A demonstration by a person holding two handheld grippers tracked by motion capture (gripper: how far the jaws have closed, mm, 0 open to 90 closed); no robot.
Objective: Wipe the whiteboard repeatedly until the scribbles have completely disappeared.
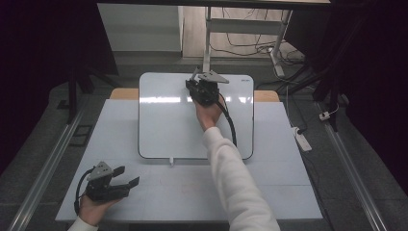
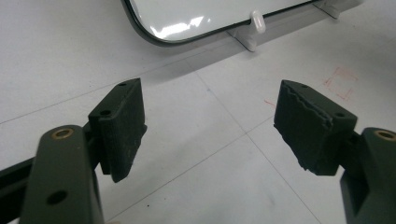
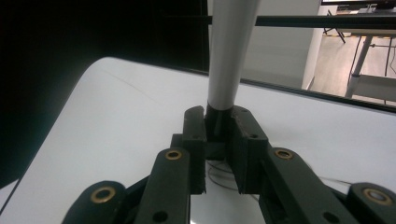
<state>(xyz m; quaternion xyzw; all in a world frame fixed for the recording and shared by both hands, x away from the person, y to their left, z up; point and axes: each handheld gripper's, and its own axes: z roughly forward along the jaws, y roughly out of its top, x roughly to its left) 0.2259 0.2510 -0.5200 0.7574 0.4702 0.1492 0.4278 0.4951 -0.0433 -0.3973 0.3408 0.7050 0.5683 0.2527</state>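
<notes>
A white-surfaced whiteboard [image 1: 163, 120] with a dark rim lies on the table's far half. Over its far edge my right gripper [image 1: 196, 79] is shut on a marker [image 3: 229, 56], a pale barrel with a black end pinched between the jaws, pointing up and away from the board [image 3: 116, 121]. A thin pen line shows on the board beneath the jaws. My left gripper [image 1: 126, 175] rests at the table's near left corner, open and holding nothing. In the left gripper view its pads [image 2: 121, 126] stand wide apart above bare table, with the whiteboard's near corner [image 2: 196, 14] ahead.
The white table [image 1: 192, 187] has faint seams and small red pencil marks [image 2: 341, 81]. A white clip [image 2: 254, 23] holds the board's near edge. A power strip [image 1: 302, 137] and cables lie on the floor to the right; desk legs [image 1: 208, 38] stand beyond.
</notes>
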